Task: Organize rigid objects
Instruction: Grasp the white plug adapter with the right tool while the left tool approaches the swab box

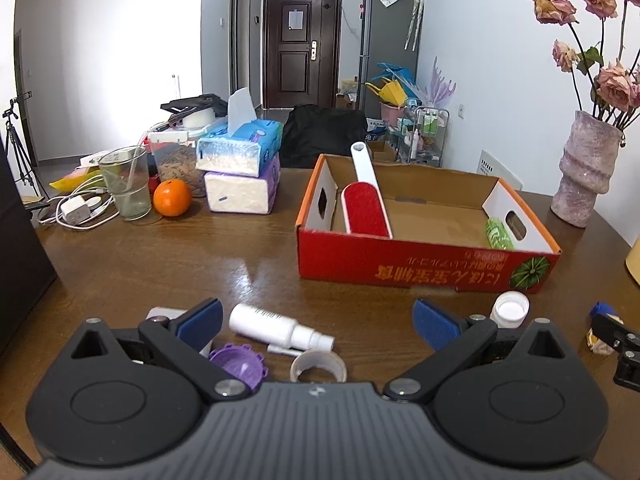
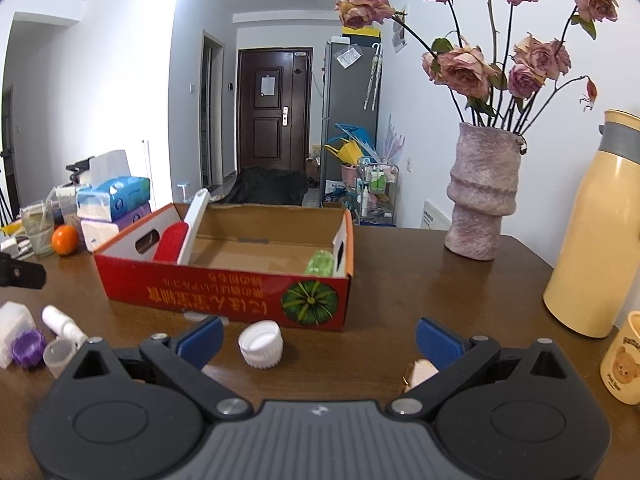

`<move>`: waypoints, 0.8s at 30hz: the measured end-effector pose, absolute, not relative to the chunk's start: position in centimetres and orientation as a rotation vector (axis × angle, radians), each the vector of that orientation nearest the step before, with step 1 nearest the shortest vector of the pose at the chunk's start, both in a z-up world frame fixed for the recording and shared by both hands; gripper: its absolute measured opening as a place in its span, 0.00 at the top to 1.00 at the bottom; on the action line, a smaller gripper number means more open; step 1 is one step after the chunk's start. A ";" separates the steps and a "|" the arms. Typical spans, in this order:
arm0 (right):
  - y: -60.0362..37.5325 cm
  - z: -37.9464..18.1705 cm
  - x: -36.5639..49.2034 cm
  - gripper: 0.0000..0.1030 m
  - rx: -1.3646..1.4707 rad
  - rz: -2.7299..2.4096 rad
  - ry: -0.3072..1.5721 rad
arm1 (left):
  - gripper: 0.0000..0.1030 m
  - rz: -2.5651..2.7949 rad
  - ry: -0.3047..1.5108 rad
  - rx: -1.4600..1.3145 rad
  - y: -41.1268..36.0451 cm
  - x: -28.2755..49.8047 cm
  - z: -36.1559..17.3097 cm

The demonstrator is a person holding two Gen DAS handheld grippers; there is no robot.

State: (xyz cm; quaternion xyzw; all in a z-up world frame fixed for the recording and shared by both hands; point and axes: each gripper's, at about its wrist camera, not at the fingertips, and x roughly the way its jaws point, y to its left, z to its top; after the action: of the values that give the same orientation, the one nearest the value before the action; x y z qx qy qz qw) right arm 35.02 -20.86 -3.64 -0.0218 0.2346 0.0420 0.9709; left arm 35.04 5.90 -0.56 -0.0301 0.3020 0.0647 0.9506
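Note:
A red cardboard box stands open on the brown table. Inside lie a red-and-white lint brush and a green bottle. My left gripper is open, just above a white spray bottle, a purple cap and a clear cap. My right gripper is open, with a white ribbed cap between its fingers on the table. A small wrapped item lies by its right finger.
Left of the box stand tissue packs, an orange, a glass and chargers. A pink vase of dried roses, a yellow thermos and a bear mug stand at the right.

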 end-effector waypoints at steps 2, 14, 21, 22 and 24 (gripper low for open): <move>-21.1 -3.8 34.6 0.00 -0.053 0.079 0.479 | 0.00 0.136 0.619 -0.058 6.2 34.5 -0.8; -23.2 -6.0 33.1 0.00 -0.044 0.033 0.524 | 0.00 0.181 0.649 -0.061 9.2 32.5 -2.3; -24.8 -7.2 33.2 0.00 -0.029 -0.005 0.539 | 0.00 0.231 0.678 -0.055 11.4 32.5 -3.6; -25.1 -7.4 33.3 0.00 -0.033 -0.010 0.542 | 0.00 0.234 0.680 -0.053 11.7 32.5 -3.8; -25.5 -7.7 33.5 0.00 -0.037 -0.023 0.552 | 0.00 0.242 0.683 -0.049 12.2 32.4 -4.1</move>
State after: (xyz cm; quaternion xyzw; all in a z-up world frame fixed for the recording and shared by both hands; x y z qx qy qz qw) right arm 33.49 -25.49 -7.71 -0.0182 0.2723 -0.0111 0.9620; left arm 32.44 12.19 -4.07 -0.0242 0.3341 0.1185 0.9347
